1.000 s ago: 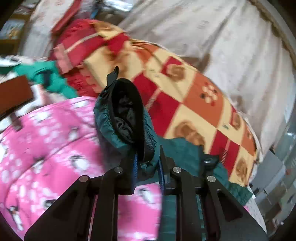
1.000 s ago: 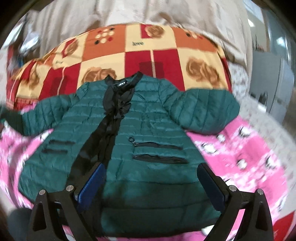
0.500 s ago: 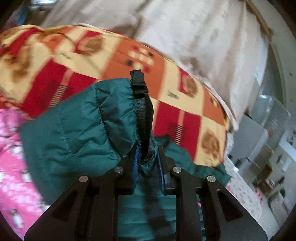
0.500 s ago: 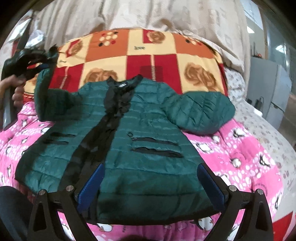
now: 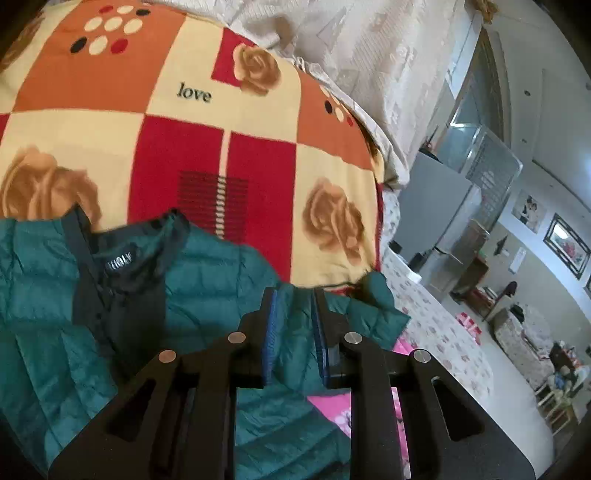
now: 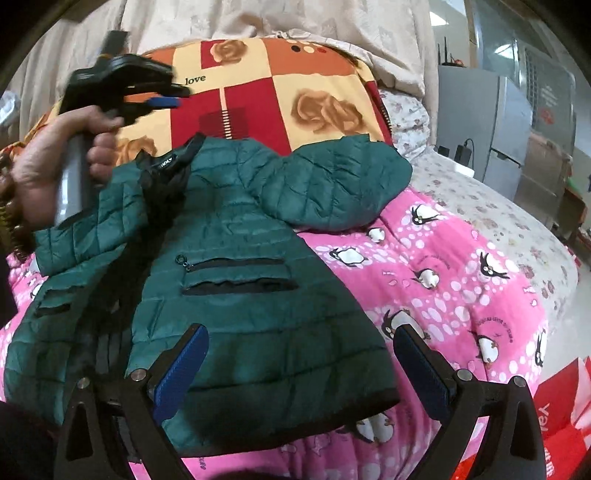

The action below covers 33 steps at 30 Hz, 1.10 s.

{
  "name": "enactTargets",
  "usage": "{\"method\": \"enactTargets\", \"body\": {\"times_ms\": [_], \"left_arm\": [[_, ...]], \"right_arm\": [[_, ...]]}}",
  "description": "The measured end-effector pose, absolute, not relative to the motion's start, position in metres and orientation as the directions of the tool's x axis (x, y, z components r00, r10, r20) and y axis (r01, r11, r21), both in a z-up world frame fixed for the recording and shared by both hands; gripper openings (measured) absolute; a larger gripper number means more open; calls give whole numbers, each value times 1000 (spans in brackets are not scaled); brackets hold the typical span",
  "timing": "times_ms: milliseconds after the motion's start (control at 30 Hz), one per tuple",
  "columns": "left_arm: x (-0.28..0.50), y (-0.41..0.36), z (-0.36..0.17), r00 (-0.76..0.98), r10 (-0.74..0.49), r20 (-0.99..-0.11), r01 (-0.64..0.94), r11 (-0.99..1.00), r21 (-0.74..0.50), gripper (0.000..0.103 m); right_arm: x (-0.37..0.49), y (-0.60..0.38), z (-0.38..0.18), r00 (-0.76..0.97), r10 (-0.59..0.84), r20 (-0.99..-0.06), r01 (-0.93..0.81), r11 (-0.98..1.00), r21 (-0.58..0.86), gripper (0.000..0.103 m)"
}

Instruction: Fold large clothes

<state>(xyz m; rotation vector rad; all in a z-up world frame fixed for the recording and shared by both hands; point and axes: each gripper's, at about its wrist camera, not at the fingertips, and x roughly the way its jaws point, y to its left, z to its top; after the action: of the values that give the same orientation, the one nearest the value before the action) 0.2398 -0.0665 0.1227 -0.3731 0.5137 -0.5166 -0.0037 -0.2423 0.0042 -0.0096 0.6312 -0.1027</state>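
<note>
A dark green quilted jacket (image 6: 258,280) lies front-up on the bed, collar (image 6: 166,166) away from me. Its left sleeve (image 6: 88,225) lies folded across the chest, while the right sleeve (image 6: 332,188) stays spread out. A hand (image 6: 48,166) holds my left gripper (image 6: 173,98) in the air above the collar. Its jaws are close together and I see no cloth between them. In the left wrist view the left gripper (image 5: 293,291) looks over the collar label (image 5: 120,262) toward the right sleeve (image 5: 373,310). My right gripper (image 6: 301,332) stands open over the jacket's hem.
The jacket rests on a pink penguin quilt (image 6: 461,266). An orange and red rose-patterned blanket (image 6: 266,88) is heaped behind it against a beige curtain (image 6: 258,18). A grey cabinet (image 6: 480,122) stands at the right. Something red (image 6: 554,424) lies at the lower right.
The left gripper swung right across the jacket with the left sleeve's cuff. That sleeve now lies folded over the chest, and the gripper is raised above the collar without it. The right gripper dipped slightly.
</note>
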Motion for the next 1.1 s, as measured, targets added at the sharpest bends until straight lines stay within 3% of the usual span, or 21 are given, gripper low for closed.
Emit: {"method": "enactTargets", "body": {"times_ms": [167, 200, 267, 300, 333, 500, 700, 833, 933, 967, 1100], "left_arm": [[207, -12, 129, 807, -448, -385, 297, 871, -392, 18], [196, 6, 133, 831, -404, -382, 261, 890, -373, 22], [174, 34, 136, 879, -317, -357, 191, 918, -347, 47], [163, 46, 136, 899, -272, -343, 150, 928, -342, 66], [155, 56, 136, 916, -229, -330, 110, 933, -342, 69], [124, 110, 114, 938, -55, -342, -102, 901, -423, 69], [107, 148, 75, 886, 119, -448, -363, 780, -510, 69], [101, 159, 35, 821, 205, -533, -518, 659, -545, 69], [98, 161, 8, 759, 301, -578, -605, 654, -454, 69], [97, 167, 2, 724, 320, -611, -653, 605, -456, 69], [89, 186, 3, 723, 339, -602, -676, 530, -512, 69]], "right_arm": [[3, -252, -3, 787, -28, -617, 60, 998, 32, 99], [2, -252, -3, 789, -19, -614, 53, 998, 38, 99], [1, -249, -2, 792, -21, -610, 52, 998, 33, 99], [1, -247, -2, 794, -22, -608, 50, 998, 28, 99], [0, -246, -1, 795, -24, -606, 49, 999, 24, 99], [-5, -238, 2, 802, -39, -596, 43, 999, -6, 99], [-7, -229, 7, 811, -50, -583, 32, 999, -41, 99], [8, -227, 39, 851, 120, -511, -107, 993, 54, 98], [46, -212, 68, 853, 274, -444, -260, 961, 91, 98], [75, -197, 72, 813, 350, -464, -350, 932, 91, 98], [176, -145, 53, 698, 463, -546, -486, 866, 114, 95]]}}
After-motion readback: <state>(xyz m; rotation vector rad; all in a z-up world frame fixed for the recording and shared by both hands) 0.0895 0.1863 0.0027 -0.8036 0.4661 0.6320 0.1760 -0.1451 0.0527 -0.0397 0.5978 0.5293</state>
